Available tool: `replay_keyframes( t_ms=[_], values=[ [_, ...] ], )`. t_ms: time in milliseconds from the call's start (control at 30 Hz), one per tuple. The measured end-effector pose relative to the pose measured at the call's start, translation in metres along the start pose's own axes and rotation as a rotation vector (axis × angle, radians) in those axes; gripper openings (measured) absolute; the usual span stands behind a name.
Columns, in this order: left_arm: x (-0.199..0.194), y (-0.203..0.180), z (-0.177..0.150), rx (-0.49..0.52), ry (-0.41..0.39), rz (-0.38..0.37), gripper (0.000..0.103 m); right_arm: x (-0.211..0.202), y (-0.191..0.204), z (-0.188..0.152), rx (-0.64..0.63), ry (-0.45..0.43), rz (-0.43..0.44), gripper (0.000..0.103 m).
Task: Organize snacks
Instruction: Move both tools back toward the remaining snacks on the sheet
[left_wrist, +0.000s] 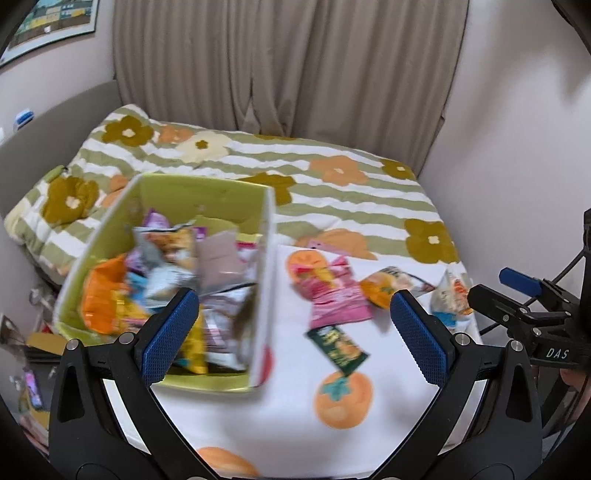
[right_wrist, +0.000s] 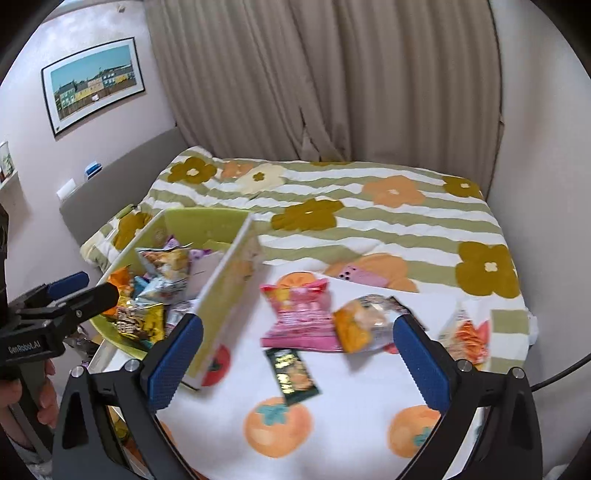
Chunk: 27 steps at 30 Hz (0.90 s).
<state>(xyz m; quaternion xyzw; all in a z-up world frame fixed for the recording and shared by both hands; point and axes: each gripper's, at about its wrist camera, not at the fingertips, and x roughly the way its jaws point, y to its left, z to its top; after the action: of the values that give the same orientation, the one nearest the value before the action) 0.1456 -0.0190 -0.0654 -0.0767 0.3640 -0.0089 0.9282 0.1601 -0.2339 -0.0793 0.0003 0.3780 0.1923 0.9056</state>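
Nearest: left tongs, blue pads spread wide, nothing between them; right tongs likewise apart and empty. Both hovering above the near edge of the bed, over a white cloth printed with orange fruit.

Green box standing toward the bed's left side, already heaped with packets. Loose snacks lying to its right on the cloth: pink pack near the middle, dark green sachet just in front of it toward the near edge, orange-and-clear bag touching the pink pack's right side, white-and-orange bag farther right, close to the bed's right edge.

Likely step: picking a loose snack for the box. Best taken with the right tongs, already centred over the sachet and pink pack. Worth descending straight, pads either side of one packet only. Sachet lies flat, so pinch across its narrow width and press lightly into the soft cloth. Pink pack puffier, easier at a crimped end. Risk of snagging cloth along with the wrapper. Drop from above the box's rim, clear of its right wall, toward whatever gap remains.
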Motion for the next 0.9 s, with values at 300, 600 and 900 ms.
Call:
replay_keyframes(
  t_ms=[300,600,900],
  values=[
    [0.076,-0.056,0.007,-0.020,0.121,-0.008,0.103,0.016,-0.070,0.010,0.152,0.003,0.014,0.103],
    [0.168,-0.047,0.001,-0.085,0.263,-0.015,0.103,0.082,-0.100,0.008,0.345,0.127,0.065,0.103],
    [0.238,-0.048,-0.009,-0.071,0.374,-0.023,0.103,0.150,-0.114,-0.008,0.568,0.241,0.039,0.103]
  ],
)
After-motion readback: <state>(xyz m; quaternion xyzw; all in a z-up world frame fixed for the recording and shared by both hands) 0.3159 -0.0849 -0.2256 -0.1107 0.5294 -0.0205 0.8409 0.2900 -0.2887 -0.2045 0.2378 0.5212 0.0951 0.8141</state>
